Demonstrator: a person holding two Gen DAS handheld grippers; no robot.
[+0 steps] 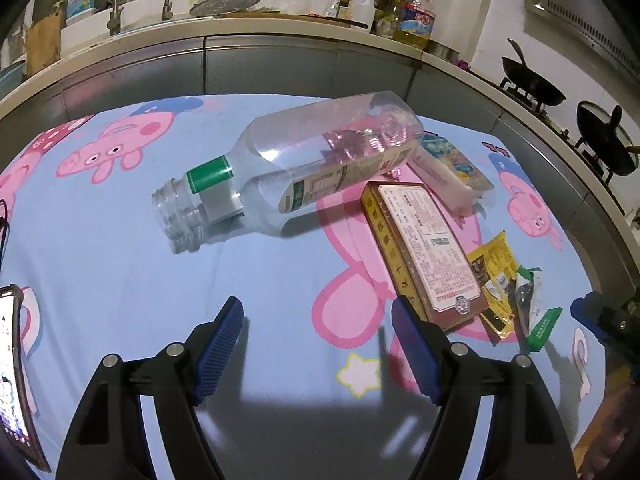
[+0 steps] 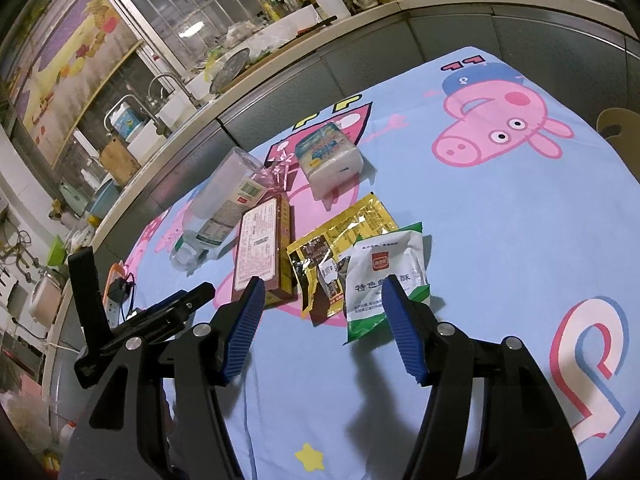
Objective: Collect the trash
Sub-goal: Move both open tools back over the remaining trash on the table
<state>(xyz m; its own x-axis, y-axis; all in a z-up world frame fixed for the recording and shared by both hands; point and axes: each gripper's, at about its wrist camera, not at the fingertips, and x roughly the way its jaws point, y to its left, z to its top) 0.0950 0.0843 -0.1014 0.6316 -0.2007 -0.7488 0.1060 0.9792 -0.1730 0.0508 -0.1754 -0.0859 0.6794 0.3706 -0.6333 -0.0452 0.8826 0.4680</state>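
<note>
Trash lies on a blue cartoon tablecloth (image 1: 120, 256). A clear plastic bottle (image 1: 304, 168) without a cap lies on its side; it also shows in the right wrist view (image 2: 218, 212). Beside it lie a brown and gold box (image 1: 424, 252), a yellow wrapper (image 1: 494, 276), a green and white packet (image 2: 384, 280) and a tissue pack (image 2: 330, 156). My left gripper (image 1: 318, 308) is open and empty, short of the bottle and box. My right gripper (image 2: 322, 288) is open and empty, its fingertips just short of the wrappers.
A phone (image 1: 16, 380) lies at the table's left edge. A kitchen counter (image 1: 240, 36) with sink, bottles and a stove with woks (image 1: 532, 84) runs behind the table. The other gripper's body (image 2: 140, 320) shows at the left of the right wrist view.
</note>
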